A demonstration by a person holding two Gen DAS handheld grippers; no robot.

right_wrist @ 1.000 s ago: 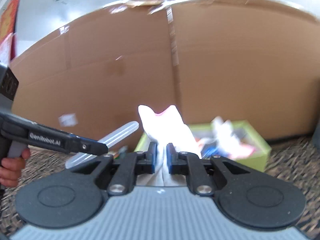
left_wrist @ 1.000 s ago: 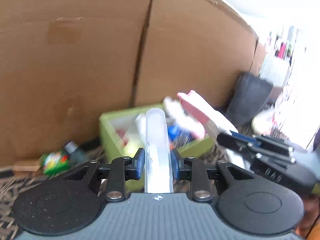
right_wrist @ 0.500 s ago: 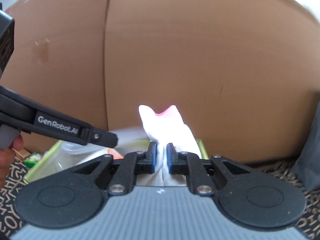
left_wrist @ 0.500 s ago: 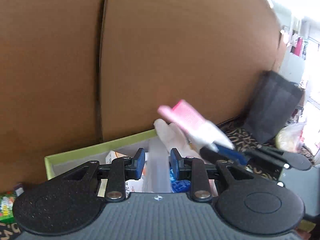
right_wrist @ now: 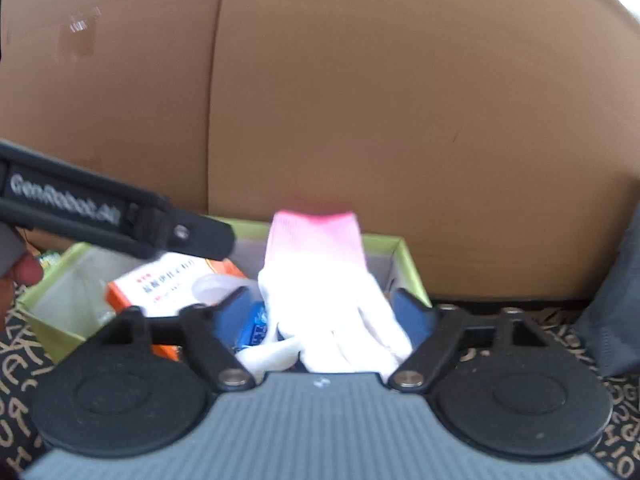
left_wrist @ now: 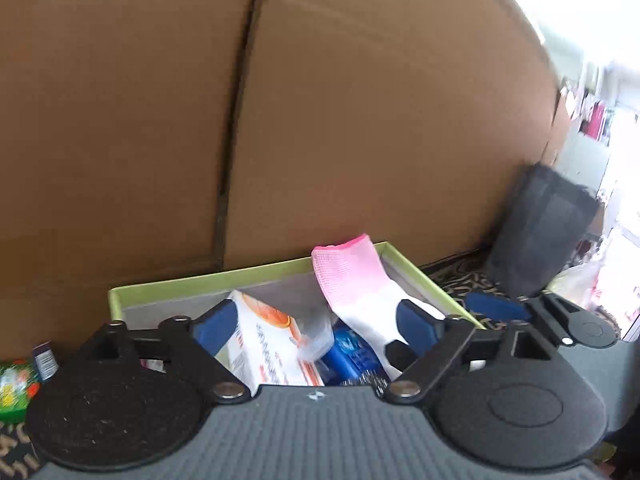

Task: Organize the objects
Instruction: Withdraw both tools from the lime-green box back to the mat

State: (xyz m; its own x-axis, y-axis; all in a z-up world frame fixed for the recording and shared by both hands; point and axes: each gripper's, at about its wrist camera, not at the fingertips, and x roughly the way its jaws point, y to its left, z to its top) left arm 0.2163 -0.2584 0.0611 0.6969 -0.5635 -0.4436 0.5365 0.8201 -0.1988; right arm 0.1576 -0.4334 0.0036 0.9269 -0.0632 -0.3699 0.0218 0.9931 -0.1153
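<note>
Black left tool [left_wrist: 316, 326], blue pads, silver screws, ribbed grey base, lettering seemingly "GenRobot.AI"

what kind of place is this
Probably a lived-in home room, mid-tidying: a patterned rug underfoot, a big cardboard box behind, and a green box of household bits, including a pink-cuffed glove.

Lime-green box [left_wrist: 256, 274] with grey inner walls, set against plain brown cardboard [left_wrist: 360, 120]. Inside: white glove [right_wrist: 336, 300] with a pink cuff, white carton [left_wrist: 272, 344] with orange print and red lettering, blue packet [left_wrist: 352, 354] with white marks, clear plastic piece [left_wrist: 318, 336]. Blue pads [left_wrist: 212, 326] on black arms of the left gripper [left_wrist: 316, 326]; same blue and black on the right gripper [right_wrist: 324, 310], over a ribbed grey body. Dark rug [right_wrist: 20, 360] patterned with tan letter-like squiggles. Green packet [left_wrist: 14, 386], far left. Charcoal bag [left_wrist: 540, 232], far right.
</note>
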